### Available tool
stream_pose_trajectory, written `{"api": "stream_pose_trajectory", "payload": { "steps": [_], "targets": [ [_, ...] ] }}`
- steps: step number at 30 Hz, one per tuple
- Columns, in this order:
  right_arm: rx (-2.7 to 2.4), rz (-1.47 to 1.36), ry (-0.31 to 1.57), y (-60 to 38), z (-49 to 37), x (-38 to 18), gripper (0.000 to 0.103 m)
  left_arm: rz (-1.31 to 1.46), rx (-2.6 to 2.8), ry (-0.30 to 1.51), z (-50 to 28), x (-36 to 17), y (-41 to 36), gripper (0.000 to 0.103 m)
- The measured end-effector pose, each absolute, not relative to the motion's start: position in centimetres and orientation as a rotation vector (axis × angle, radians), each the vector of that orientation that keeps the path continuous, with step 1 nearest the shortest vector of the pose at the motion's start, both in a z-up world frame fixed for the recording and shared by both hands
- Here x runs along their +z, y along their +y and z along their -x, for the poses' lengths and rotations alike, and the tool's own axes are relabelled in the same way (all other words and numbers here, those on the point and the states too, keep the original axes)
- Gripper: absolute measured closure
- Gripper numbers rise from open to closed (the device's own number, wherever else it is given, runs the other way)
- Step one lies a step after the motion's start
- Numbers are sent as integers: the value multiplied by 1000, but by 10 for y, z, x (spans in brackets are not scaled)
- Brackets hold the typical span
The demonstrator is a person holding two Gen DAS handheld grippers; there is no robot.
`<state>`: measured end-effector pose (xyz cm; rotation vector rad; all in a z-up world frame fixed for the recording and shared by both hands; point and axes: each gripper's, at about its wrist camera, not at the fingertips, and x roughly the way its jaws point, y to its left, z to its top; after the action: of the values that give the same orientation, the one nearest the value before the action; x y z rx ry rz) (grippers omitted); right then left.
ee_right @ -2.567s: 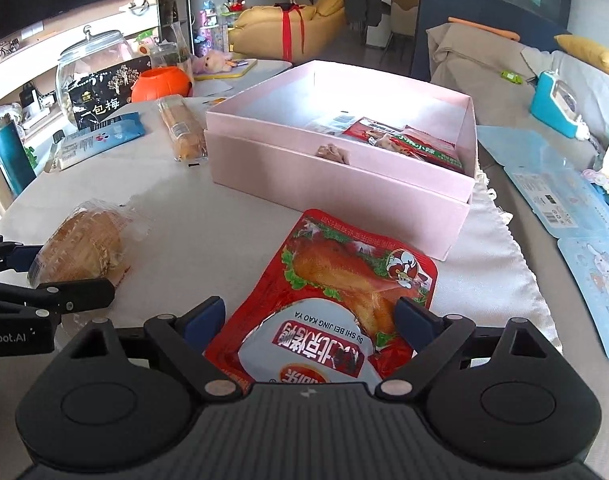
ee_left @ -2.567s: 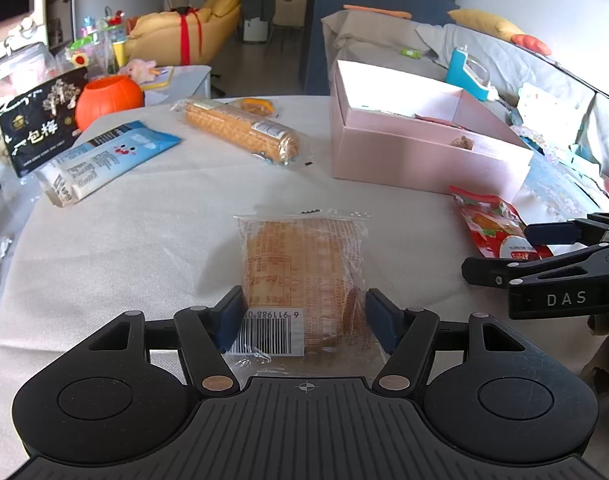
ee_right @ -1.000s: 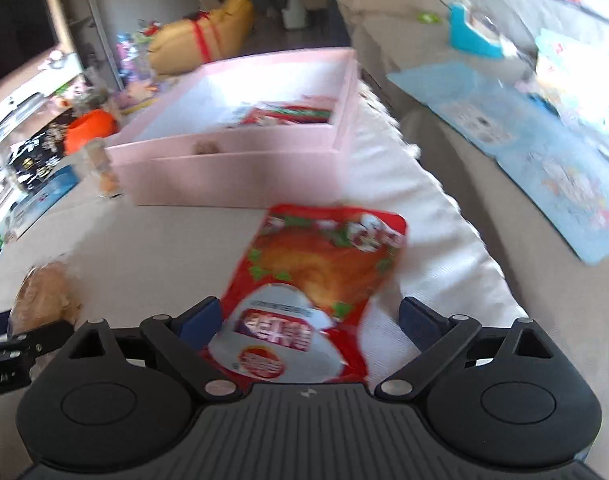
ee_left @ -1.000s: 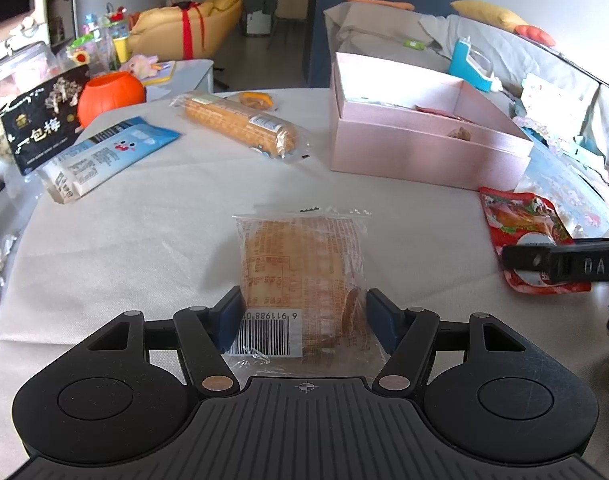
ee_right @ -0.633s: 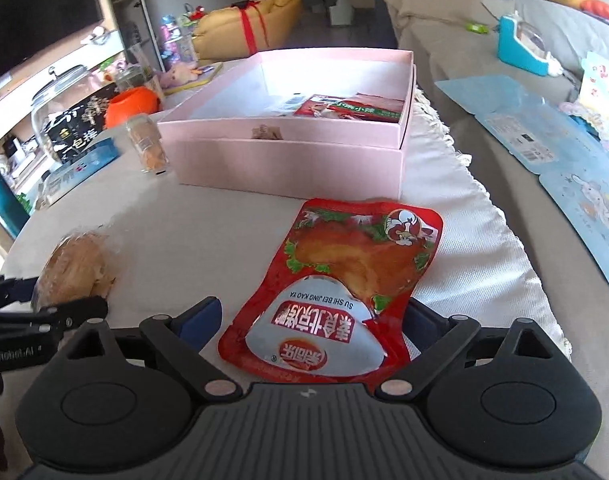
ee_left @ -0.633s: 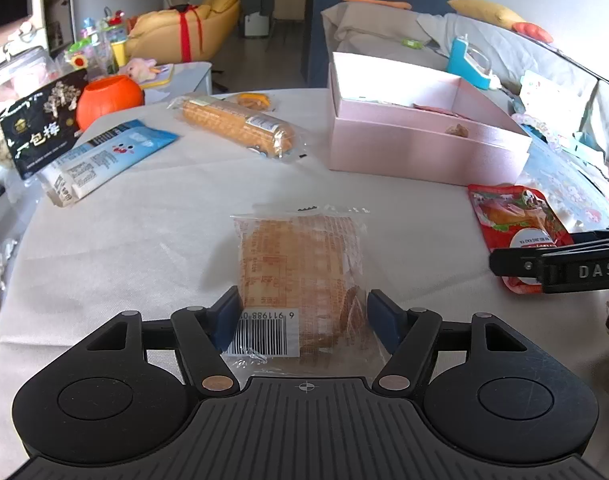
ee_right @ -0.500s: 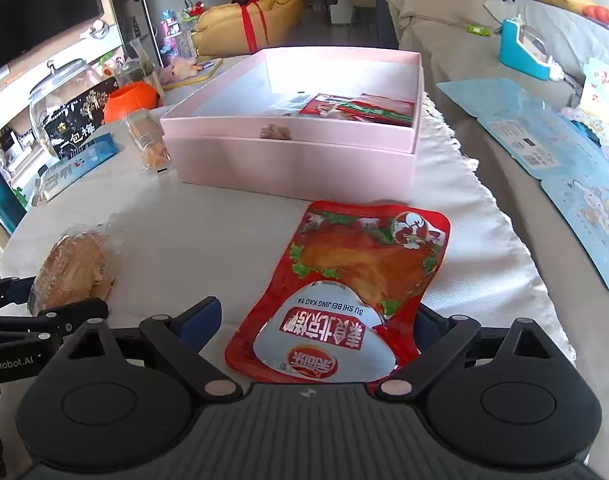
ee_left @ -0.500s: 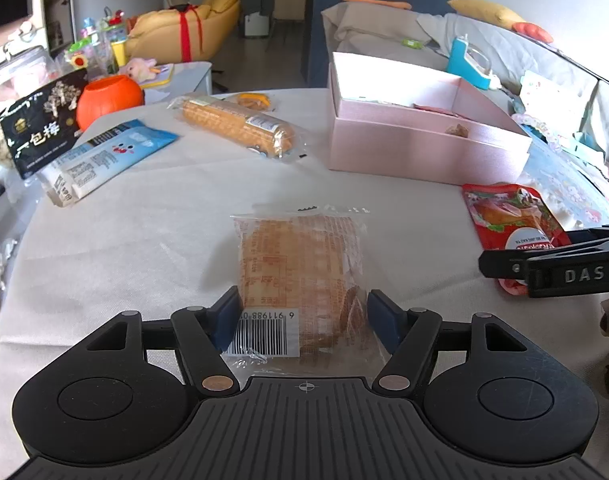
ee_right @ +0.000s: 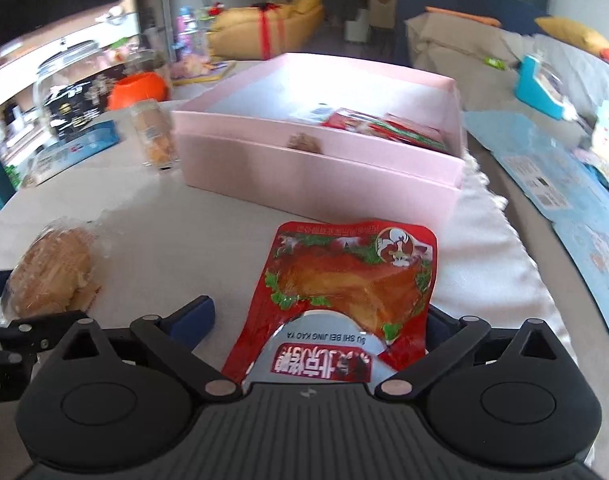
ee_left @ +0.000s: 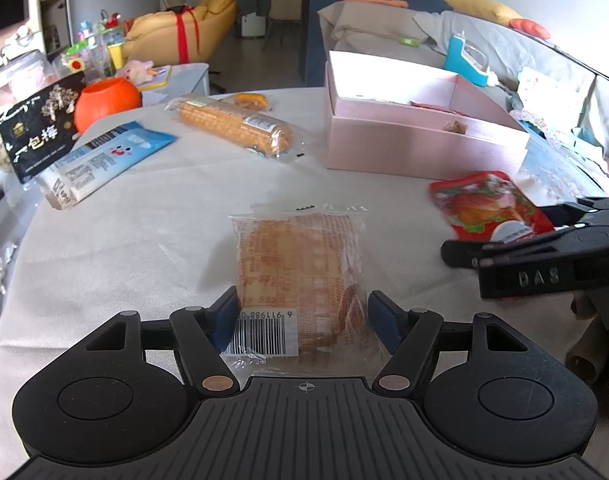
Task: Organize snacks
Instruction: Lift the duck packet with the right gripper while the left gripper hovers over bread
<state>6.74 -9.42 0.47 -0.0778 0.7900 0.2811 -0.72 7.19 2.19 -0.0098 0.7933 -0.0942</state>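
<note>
A clear-wrapped bread pack (ee_left: 300,256) lies flat on the white tablecloth, its barcode end between the blue pads of my left gripper (ee_left: 304,320). The pads flank it without squeezing. A red chicken pouch (ee_right: 352,276) lies flat on the cloth between the jaws of my right gripper (ee_right: 316,320), which are opening. The left pad stands well clear of the pouch, and the pouch covers the right pad. The open pink box (ee_right: 312,180) stands just beyond, with red packets inside. In the left wrist view the right gripper (ee_left: 500,232) is at the right, over the pouch (ee_left: 480,204).
A long orange snack pack (ee_left: 232,124), a blue packet (ee_left: 96,160), a black packet (ee_left: 36,132) and an orange pumpkin pot (ee_left: 106,100) sit at the far left. The pink box (ee_left: 416,148) is far right. Blue sheets (ee_right: 564,184) lie past the table's right edge.
The right gripper has rolled and shifted sideways over the red pouch, and its jaws stand wider. The left gripper and the bread pack have not moved.
</note>
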Motion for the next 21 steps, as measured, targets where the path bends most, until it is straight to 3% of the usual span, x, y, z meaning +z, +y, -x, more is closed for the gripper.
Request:
{"api": "stream_pose_trajectory", "payload": {
  "steps": [6,11,13,15,16,17,21],
  "targets": [
    [460,169,762,-98,-58,9,17,1,-98,792,7,21,71,30],
    [488,191,773,-103,-52,13,23,-37,-111,785,10,20,69,29],
    [489,200,772,-102,-48,18,30,-35,-118,783,10,20,70,29],
    [486,190,757,-103,-44,26,52,-26,-121,788,9,21,71,29],
    [493,180,760,-105,-43,31,53,-19,-120,790,9,21,72,29],
    [502,160,764,-107,-44,35,63,-17,-119,792,9,21,72,29],
    [514,146,779,-110,-48,37,62,-25,-118,794,9,22,71,29]
  ]
}}
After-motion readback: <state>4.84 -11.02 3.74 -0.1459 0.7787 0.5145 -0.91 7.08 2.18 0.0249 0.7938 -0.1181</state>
